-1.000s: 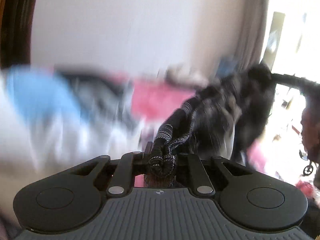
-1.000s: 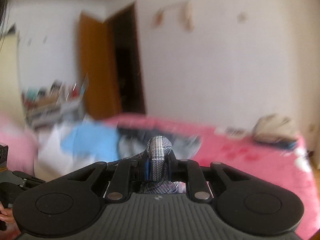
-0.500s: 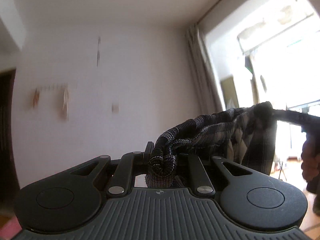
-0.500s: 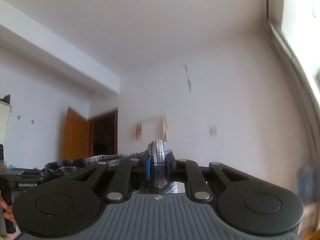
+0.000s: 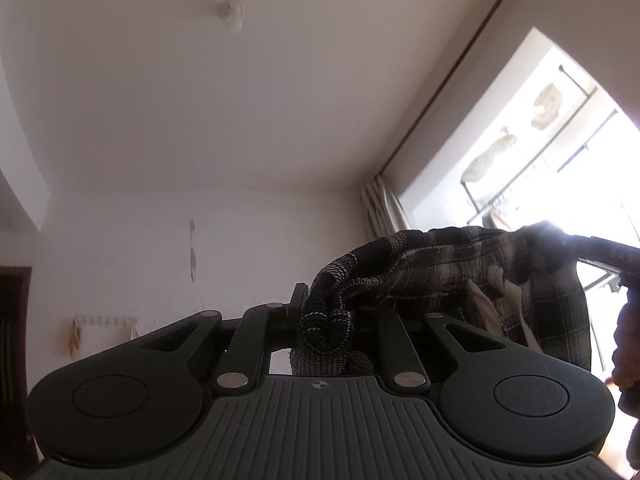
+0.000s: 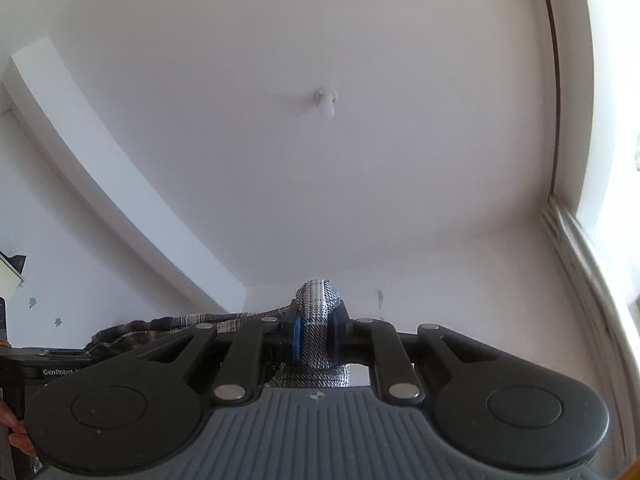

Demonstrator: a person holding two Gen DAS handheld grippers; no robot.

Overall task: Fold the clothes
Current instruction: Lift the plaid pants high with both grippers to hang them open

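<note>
Both cameras are now tipping up from the pink bed to the ceiling: I am lifting the plaid garment (image 5: 448, 276) off the bedding and holding it up in the air. My left gripper (image 5: 326, 330) is clamping a bunched dark edge of it, and my right gripper (image 6: 316, 334) is pinching a rolled bit of the same cloth between its blue pads (image 6: 296, 338) (neither set of jaws is standing apart). In the left view the fabric is stretching rightward from my left gripper to the other tool and hanging down in a fold near the bright window (image 5: 560, 152).

I am judging this to be the shake-out step, with the cloth being spread before any fold is made. Next I would need to pull the two grips apart until the top edge is running taut, then lower it flat.

The bed is out of both views, and most of the garment is dropping below frame, so I cannot tell its shape or which edge I am holding.
</note>
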